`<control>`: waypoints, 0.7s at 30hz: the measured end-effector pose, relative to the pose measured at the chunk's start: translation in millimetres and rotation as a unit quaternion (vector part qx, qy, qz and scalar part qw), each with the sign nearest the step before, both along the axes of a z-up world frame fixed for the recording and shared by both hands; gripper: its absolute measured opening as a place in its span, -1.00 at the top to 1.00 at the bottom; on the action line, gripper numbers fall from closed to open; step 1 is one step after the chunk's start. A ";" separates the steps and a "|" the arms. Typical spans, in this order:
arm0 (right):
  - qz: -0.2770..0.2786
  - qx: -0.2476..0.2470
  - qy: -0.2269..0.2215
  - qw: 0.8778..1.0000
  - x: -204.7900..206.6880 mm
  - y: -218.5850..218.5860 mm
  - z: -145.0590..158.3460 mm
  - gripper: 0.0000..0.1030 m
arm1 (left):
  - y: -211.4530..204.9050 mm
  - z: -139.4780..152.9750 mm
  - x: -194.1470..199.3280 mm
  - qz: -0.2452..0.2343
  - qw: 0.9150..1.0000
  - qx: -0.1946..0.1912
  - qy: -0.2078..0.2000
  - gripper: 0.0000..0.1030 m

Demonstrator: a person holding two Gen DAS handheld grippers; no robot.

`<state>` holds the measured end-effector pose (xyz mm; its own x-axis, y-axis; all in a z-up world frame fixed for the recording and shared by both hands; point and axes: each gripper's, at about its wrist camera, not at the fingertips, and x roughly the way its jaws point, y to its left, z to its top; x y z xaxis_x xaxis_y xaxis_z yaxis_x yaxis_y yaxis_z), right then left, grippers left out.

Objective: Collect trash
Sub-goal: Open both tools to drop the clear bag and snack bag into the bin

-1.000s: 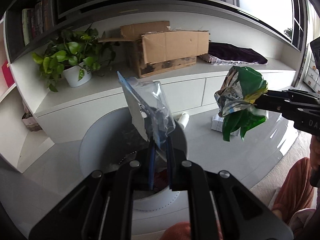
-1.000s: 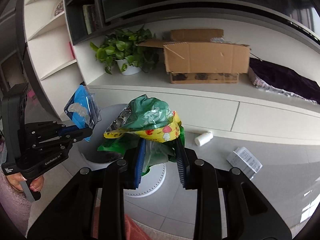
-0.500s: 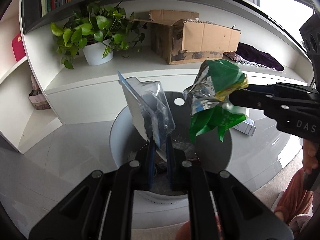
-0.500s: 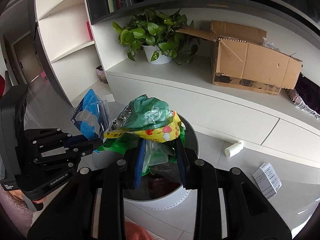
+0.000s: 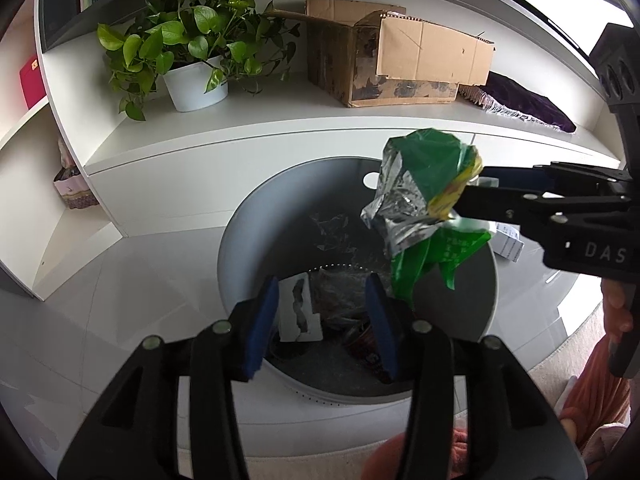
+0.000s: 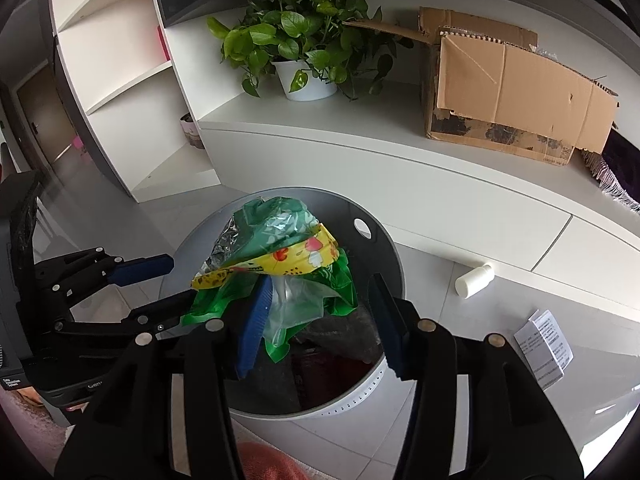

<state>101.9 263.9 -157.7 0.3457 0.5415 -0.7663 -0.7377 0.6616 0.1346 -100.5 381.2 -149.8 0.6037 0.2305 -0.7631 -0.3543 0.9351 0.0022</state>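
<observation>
Crumpled green, yellow and silver foil snack bag at the tips of the right gripper, directly above the open mouth of the round white waste bin with a grey interior. The bag's long axis runs roughly vertical: the foil-lined mouth points up and away from the fingers, and the green tail hangs down toward the bin. In the right wrist view the blue-padded fingers stand spread, the bag lying against the left one only; whether it is pinched cannot be told. In the left wrist view the same bag sits at the end of the right gripper, which reaches in level from the right.

The left gripper points down into the bin, fingers spread wide with nothing between them. Beyond its tips, inside the bin, lie a white torn card and clear crumpled film; darker items beneath are hard to make out.

On the floor to the right of the right fingers lie a small white bottle and a folded printed leaflet.
</observation>
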 end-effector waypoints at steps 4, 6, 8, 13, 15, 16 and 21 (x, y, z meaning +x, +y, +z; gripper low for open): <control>0.003 0.006 0.002 1.000 -2.0 -1.9 1.7 -0.02 | -4.6 2.8 1.5 -0.002 1.000 0.009 0.000 0.11; 0.004 0.009 -0.002 1.000 -4.1 -3.9 4.1 -0.12 | -7.0 5.8 0.9 -0.003 1.000 0.011 -0.002 0.11; 0.003 0.000 -0.011 1.000 -6.2 -4.4 6.0 -0.13 | -9.0 9.7 -0.4 -0.002 1.000 0.014 -0.005 0.11; 0.009 -0.015 -0.043 0.999 -13.4 -3.3 12.2 -0.13 | -16.0 19.7 -5.9 -0.001 1.000 0.021 -0.014 0.10; 0.013 0.014 -0.005 1.000 -7.9 -7.7 12.6 -0.13 | -18.6 22.5 -7.8 -0.002 1.000 0.023 -0.017 0.11; 0.009 0.017 -0.008 1.000 -7.2 -9.4 13.7 -0.13 | -20.0 23.7 -8.6 -0.002 1.000 0.025 -0.017 0.11; 0.002 0.027 -0.022 0.999 -9.4 -21.6 21.4 -0.13 | -29.0 29.7 -10.1 -0.007 0.999 0.033 -0.020 0.11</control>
